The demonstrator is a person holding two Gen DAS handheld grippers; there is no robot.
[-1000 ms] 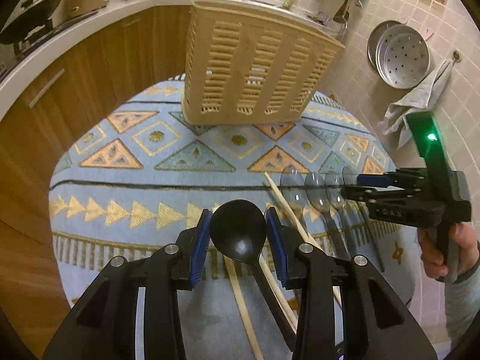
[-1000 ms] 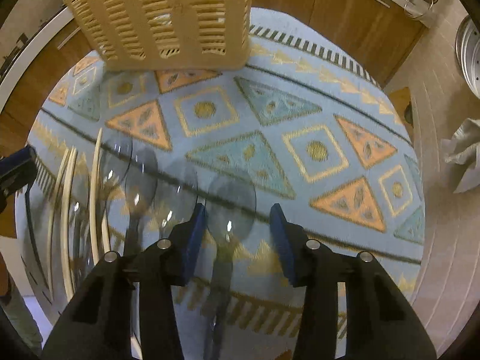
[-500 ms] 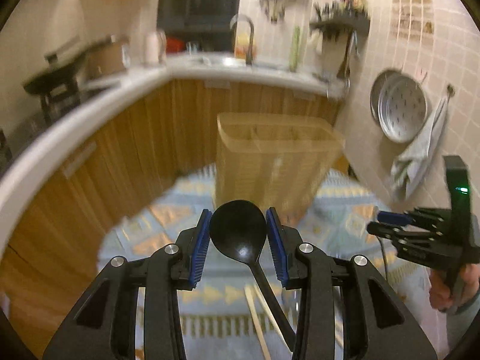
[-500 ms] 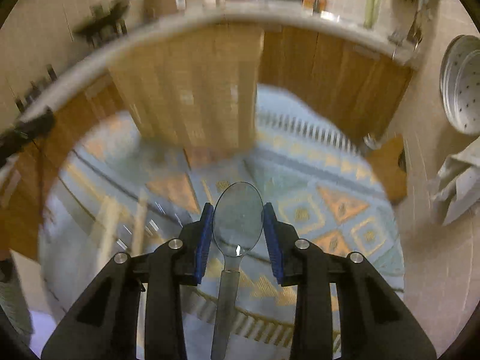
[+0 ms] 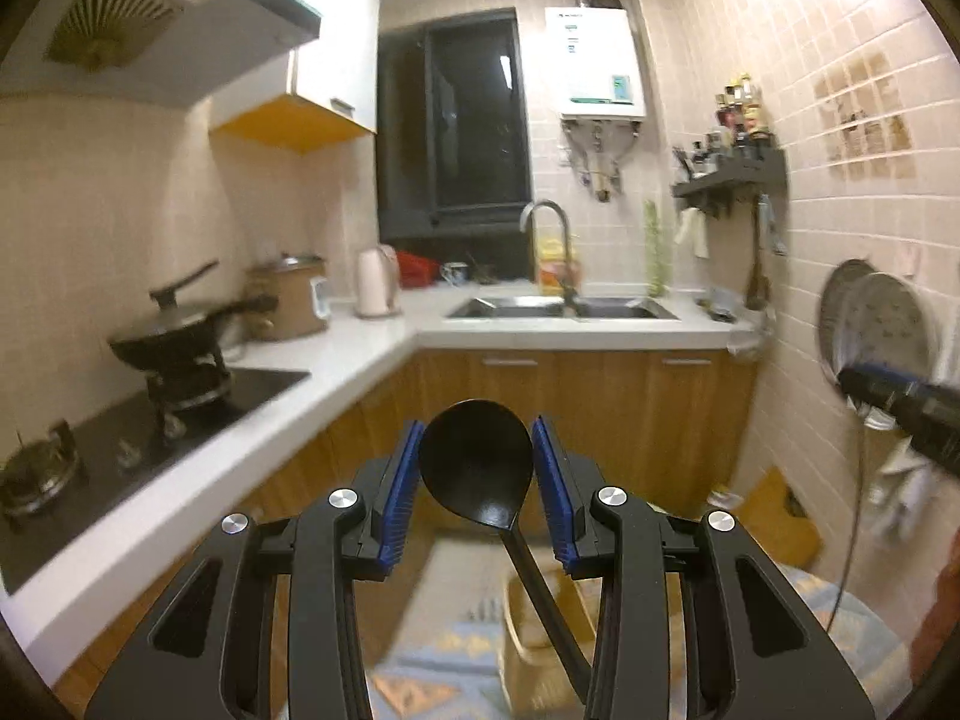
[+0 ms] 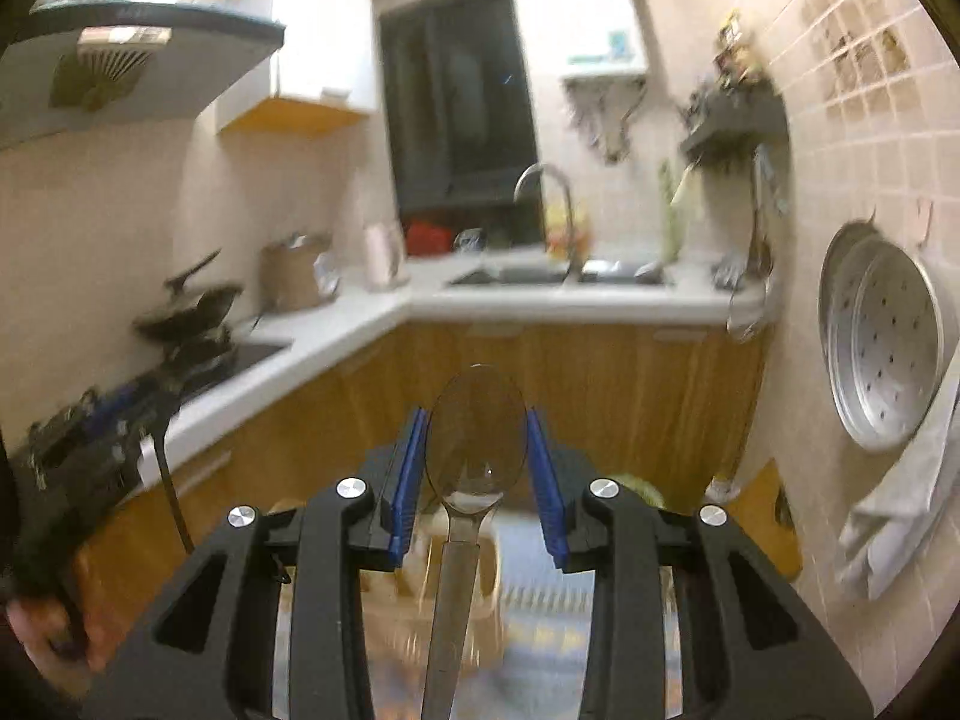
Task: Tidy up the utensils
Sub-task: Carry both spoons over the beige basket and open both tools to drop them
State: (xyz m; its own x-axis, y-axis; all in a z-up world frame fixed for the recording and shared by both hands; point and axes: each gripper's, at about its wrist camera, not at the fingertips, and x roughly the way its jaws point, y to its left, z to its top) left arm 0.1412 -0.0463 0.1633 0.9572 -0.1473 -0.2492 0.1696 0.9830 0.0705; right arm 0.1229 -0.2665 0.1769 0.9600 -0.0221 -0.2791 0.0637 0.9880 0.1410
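My left gripper (image 5: 476,468) is shut on the bowl of a black spoon (image 5: 480,468), whose handle hangs down to the lower right. My right gripper (image 6: 477,456) is shut on the bowl of a clear plastic spoon (image 6: 477,444), its handle pointing straight down. Both grippers are raised and look level across the kitchen. The beige slotted utensil basket (image 5: 528,618) shows blurred far below the left gripper, on the patterned mat (image 5: 420,678). The right gripper appears at the right edge of the left wrist view, and the left gripper at the left edge of the right wrist view.
A white counter (image 5: 336,360) wraps the corner over wooden cabinets (image 5: 600,408), with a wok on the stove (image 5: 180,354), a rice cooker, a kettle and a sink (image 5: 558,307). A steamer tray (image 6: 882,342) and a cloth hang on the tiled right wall.
Both grippers rose from the mat and tilted up to face the kitchen. The right one closed on the clear spoon and lifted it. The left kept hold of the black spoon.
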